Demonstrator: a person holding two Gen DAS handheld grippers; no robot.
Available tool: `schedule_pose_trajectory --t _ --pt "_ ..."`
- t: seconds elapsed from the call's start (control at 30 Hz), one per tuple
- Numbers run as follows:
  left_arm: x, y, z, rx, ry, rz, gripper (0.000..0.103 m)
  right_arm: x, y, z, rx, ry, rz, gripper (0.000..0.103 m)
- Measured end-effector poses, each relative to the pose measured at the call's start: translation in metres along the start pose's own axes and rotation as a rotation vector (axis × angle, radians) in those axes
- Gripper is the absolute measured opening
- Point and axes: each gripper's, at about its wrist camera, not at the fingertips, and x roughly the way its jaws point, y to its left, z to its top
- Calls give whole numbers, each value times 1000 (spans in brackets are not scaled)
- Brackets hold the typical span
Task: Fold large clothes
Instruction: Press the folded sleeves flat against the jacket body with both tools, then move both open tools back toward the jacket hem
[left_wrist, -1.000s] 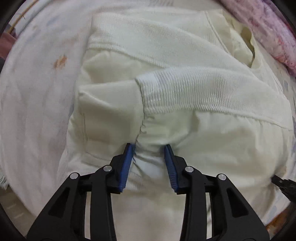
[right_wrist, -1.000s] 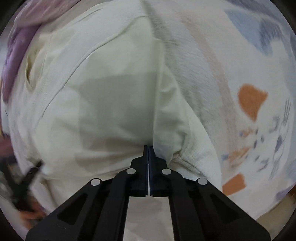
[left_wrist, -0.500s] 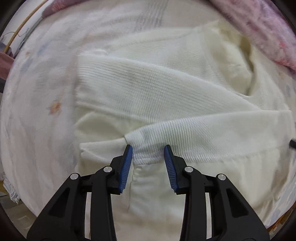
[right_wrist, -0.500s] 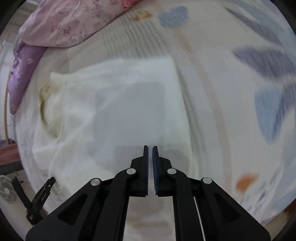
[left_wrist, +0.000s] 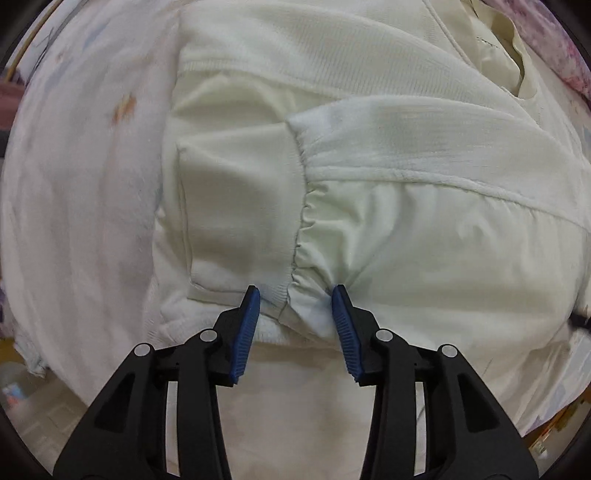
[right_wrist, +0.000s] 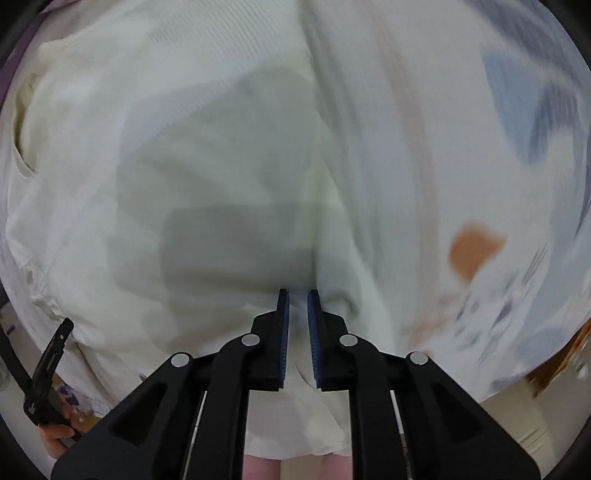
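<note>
A cream-white garment (left_wrist: 388, 229) with ribbed bands lies partly folded on the bed. In the left wrist view my left gripper (left_wrist: 295, 299) is open, its blue pads on either side of a gathered seam at the garment's near edge, holding nothing. In the right wrist view the same garment (right_wrist: 184, 166) fills the left and middle. My right gripper (right_wrist: 298, 295) is open by a narrow gap, right over the garment's near right edge. That view is blurred by motion.
A white bedsheet (left_wrist: 74, 221) with orange and blue prints (right_wrist: 476, 247) lies under the garment. A pink-purple floral quilt (left_wrist: 550, 40) is at the far right. The left gripper's handle (right_wrist: 48, 373) shows at the lower left of the right wrist view.
My left gripper pulled back toward the garment's near edge and stayed open. My right gripper went from shut to slightly open and dropped back close over the garment's right edge.
</note>
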Motion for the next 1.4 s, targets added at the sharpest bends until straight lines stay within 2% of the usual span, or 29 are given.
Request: schedule_pose_trajectory --t 0.07,0.13,0.23,0.27,0.33,0.4,0.47,0.5,0.57,0.73,0.77,0.87,0.97,1.13,1.2,1.4 --pt "7 2 -2 6 -34 -14 43 13 -10 -5 38 -40 41 9" --pt "7 1 -1 29 -30 -10 43 15 -14 -3 71 -22 55 9" --pt "3 5 3 30 -23 -17 43 10 -12 -1 45 9 20 10" --pt "1 5 5 28 -11 -4 43 5 -8 1 22 13 3 13" --pt "-5 6 12 12 14 25 43 -4 -2 -1 5 8 -15 23" --pt "-13 -7 21 3 29 34 44 -15 2 -8 18 -3 50 57" --pt "-28 -10 25 -2 33 12 46 -28 8 -13 23 -12 93 65" --pt "-37 -11 23 5 31 9 52 -35 12 -16 8 -21 93 68" --pt "-54 -11 22 26 19 15 52 -46 13 -23 -23 -35 76 74" --pt "-102 -7 6 33 0 -7 54 -82 37 -56 -66 -66 57 75" --pt "-111 -6 1 35 -7 -13 55 -90 39 -64 -75 -71 46 79" --pt "-132 -25 -26 57 -21 -22 56 -115 45 -82 -95 -103 32 82" --pt "-149 -19 -45 64 -34 -33 56 -136 48 -106 -101 -127 21 84" --pt "-172 -19 -65 146 -53 -8 56 -141 70 -137 -111 -145 -6 84" --pt "-179 -13 -67 164 -55 -25 56 -143 70 -149 -99 -158 -7 84" --pt "-191 -2 -65 188 -67 -18 56 -141 74 -170 -66 -132 42 84"
